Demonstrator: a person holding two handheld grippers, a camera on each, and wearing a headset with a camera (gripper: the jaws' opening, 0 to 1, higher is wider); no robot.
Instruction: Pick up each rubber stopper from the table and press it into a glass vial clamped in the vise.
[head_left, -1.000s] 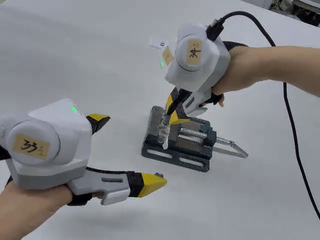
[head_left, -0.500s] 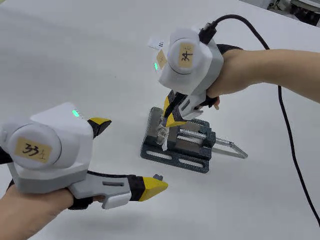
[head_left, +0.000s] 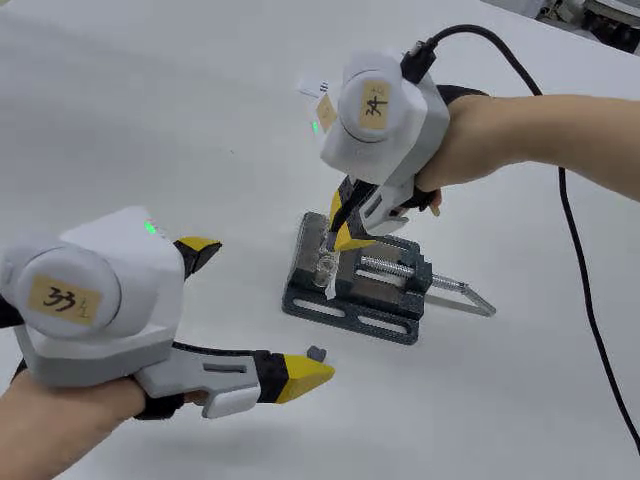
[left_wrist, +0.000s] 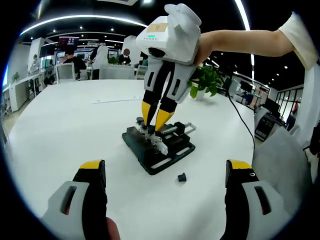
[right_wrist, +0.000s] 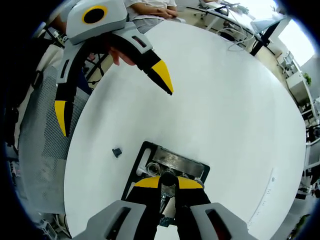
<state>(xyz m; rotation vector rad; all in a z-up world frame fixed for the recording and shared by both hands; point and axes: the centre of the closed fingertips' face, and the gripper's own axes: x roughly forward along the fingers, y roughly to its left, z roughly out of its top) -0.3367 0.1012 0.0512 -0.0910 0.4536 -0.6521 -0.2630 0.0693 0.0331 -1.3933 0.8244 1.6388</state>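
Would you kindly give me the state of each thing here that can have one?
left tongs: open, empty.
right tongs: shut on the held stopper.
held stopper: gripped, just above the vise.
vise: closed on the glass vial.
glass vial: clamped.
loose stopper: lying on the table, untouched.

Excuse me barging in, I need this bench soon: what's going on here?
A person is working with a handheld gripper in each hand. The right gripper is shut on a dark rubber stopper, held right over the glass vial clamped in the small vise on the white table. The left gripper hangs open near a second stopper lying loose on the table. Whether the held stopper is seated in the vial can't be told.
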